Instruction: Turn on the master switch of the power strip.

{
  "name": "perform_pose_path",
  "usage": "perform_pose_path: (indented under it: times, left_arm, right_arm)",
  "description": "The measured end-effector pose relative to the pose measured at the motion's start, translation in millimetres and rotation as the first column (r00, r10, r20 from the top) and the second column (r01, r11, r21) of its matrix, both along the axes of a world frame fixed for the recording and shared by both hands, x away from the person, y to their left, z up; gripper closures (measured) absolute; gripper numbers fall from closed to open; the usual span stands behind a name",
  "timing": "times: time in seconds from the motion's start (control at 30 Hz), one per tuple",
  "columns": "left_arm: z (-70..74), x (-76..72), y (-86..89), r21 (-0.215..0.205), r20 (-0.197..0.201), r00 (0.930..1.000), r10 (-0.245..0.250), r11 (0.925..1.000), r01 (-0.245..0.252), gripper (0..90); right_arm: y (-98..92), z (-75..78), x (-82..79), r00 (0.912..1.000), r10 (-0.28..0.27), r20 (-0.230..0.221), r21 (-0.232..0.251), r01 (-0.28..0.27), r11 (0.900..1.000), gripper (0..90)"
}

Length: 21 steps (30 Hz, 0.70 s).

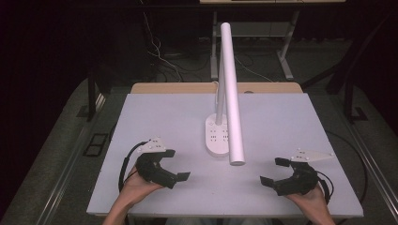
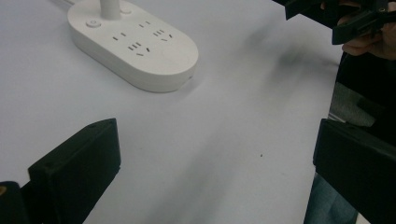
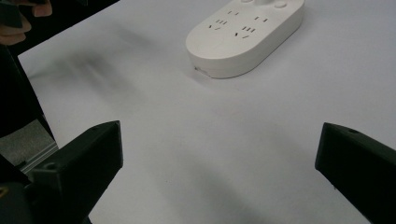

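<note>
A white desk lamp stands mid-table: its oval base [image 1: 217, 136] carries socket slots and buttons, and its long white tube head [image 1: 231, 89] slants toward the front. That base [image 2: 135, 44] lies ahead of my left gripper's jaws, and the same base [image 3: 245, 35] lies ahead of my right gripper's jaws. My left gripper [image 1: 176, 164] rests near the front left, open, nothing between its jaws. My right gripper [image 1: 273, 171] sits near the front right, also open and empty. Each is held by a hand at the table's front edge.
The white table top [image 1: 281, 117] has a wooden strip along its far edge. Cables lie on the dark floor behind, near desk legs. A cable loops off each gripper. The table's front edge shows at the right of the left gripper view.
</note>
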State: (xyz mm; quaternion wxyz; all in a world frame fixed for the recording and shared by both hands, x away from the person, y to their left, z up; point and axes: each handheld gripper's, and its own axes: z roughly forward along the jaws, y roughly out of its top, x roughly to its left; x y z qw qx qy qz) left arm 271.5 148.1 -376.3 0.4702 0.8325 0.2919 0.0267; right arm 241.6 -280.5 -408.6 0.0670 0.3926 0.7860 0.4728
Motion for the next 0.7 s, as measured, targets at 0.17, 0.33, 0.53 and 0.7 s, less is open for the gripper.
perform_pose_path:
  times: [0.17,0.33,0.53,0.7]
  left_arm:
    - [7.1,7.1,-3.3,0.011,0.008,0.9999,-0.007,0.9999,0.007,0.0]
    - [12.6,14.4,-7.6,0.016,0.006,0.9998,-0.018,0.9997,0.018,0.3]
    - [16.6,21.3,-12.1,0.018,-0.002,0.9996,-0.027,0.9995,0.027,0.6]
    - [21.6,28.3,-15.2,0.034,-0.007,0.9991,-0.043,0.9985,0.043,0.7]
  right_arm:
    - [-0.2,-0.1,-0.1,1.0000,0.001,0.000,-0.001,-0.001,1.000,0.4]
    - [-0.3,-0.2,-0.1,1.0000,0.001,0.000,-0.001,-0.001,1.000,0.4]
    - [-0.2,0.0,-0.3,1.0000,0.002,0.001,-0.001,-0.002,1.000,0.4]
    - [0.5,0.1,-0.5,1.0000,0.002,-0.002,-0.001,-0.002,1.000,0.4]
